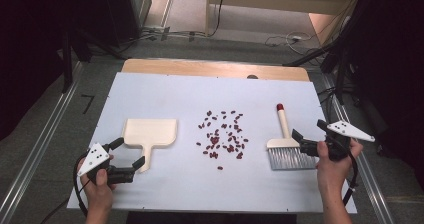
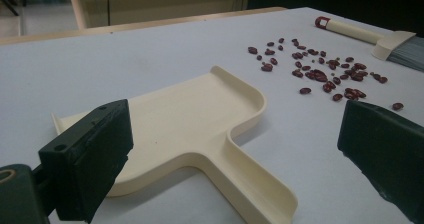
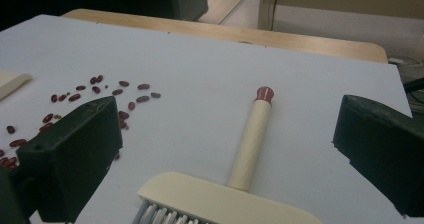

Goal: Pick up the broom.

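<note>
a: in the high view, what is seen on the white table (image 1: 150, 199)?

b: a cream dustpan (image 1: 150, 132) is laid at the left, red beans (image 1: 222, 134) are scattered in the middle, and a hand brush (image 1: 286, 146) is laid at the right. the left gripper (image 1: 127, 153) is held wide open just beside the dustpan's handle, which points toward the person. the right gripper (image 1: 305, 134) is also spread wide, near the brush head.

a: and in the left gripper view?

b: the dustpan (image 2: 190, 119) is seen between the spread jaws, its handle running forward and to the right of that view. nothing is held. the beans (image 2: 320, 69) lie beyond it, apart from its edge.

a: in the right gripper view?

b: the brush (image 3: 245, 154) is seen between the open jaws, untouched. its handle's long axis points away from the gripper, the red cap at the far end and the bristles nearest. the beans (image 3: 100, 96) lie to the left. probably each tool is to be taken by the nearer hand.
</note>
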Tool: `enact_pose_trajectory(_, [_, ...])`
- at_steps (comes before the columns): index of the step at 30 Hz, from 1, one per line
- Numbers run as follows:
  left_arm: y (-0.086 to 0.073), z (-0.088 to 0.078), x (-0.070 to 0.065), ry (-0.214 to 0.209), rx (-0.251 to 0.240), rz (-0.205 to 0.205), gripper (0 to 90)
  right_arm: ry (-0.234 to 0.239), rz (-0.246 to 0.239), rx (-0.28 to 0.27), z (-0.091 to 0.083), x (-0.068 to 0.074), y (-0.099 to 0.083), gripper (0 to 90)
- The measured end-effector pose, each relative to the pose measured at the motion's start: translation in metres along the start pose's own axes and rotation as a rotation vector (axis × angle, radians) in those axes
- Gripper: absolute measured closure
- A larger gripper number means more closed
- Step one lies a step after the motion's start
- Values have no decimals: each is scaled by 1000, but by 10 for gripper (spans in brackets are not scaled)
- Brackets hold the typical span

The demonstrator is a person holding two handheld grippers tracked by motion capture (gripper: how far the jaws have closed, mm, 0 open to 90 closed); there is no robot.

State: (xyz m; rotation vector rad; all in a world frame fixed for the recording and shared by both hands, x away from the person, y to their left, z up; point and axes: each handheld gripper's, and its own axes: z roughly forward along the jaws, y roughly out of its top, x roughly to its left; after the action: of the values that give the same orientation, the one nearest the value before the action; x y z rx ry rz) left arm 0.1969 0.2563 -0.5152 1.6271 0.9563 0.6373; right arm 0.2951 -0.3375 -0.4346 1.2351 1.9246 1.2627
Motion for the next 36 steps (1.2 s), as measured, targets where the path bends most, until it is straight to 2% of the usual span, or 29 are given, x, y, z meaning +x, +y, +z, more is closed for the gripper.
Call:
enact_pose_trajectory(10, [0, 0, 0, -3, 0, -3, 13, 4, -2, 29, 21, -7, 16, 0])
enact_pose_trajectory(20, [0, 1, 0, -3, 2, -1, 13, -23, 1, 119, 48, -12, 26, 0])
enact_pose_trajectory(23, [0, 1, 0, -3, 7, 4, 13, -36, 0, 163, 57, -13, 28, 13])
enact_pose_trajectory(24, [0, 1, 0, -5, 9, 6, 13, -41, 3, 203, 64, -15, 29, 22])
enact_pose_trajectory(25, [0, 1, 0, -7, 10, 6, 13, -41, 3, 203, 64, -15, 29, 22])
enact_pose_trajectory(26, [0, 1, 0, -6, 11, 8, 13, -52, 13, 238, 71, -17, 30, 49])
enact_pose_trajectory(27, [0, 1, 0, -7, 11, 9, 13, -52, 13, 238, 71, -17, 30, 49])
enact_pose_trajectory(28, [0, 1, -1, -4, 10, 9, 13, -52, 23, 261, 74, -18, 30, 62])
enact_pose_trajectory(30, [0, 0, 0, -4, 5, 7, 13, -86, 26, 299, 80, -19, 31, 135])
enact_pose_trajectory(33, [0, 0, 0, -4, 2, 4, 13, -88, 47, 359, 89, -21, 33, 197])
enact_pose_trajectory(35, [0, 1, 0, -6, 5, 3, 13, -121, 50, 402, 95, -21, 33, 279])
enact_pose_trajectory(36, [0, 1, 0, -6, 6, 3, 13, -125, 54, 421, 98, -21, 32, 281])
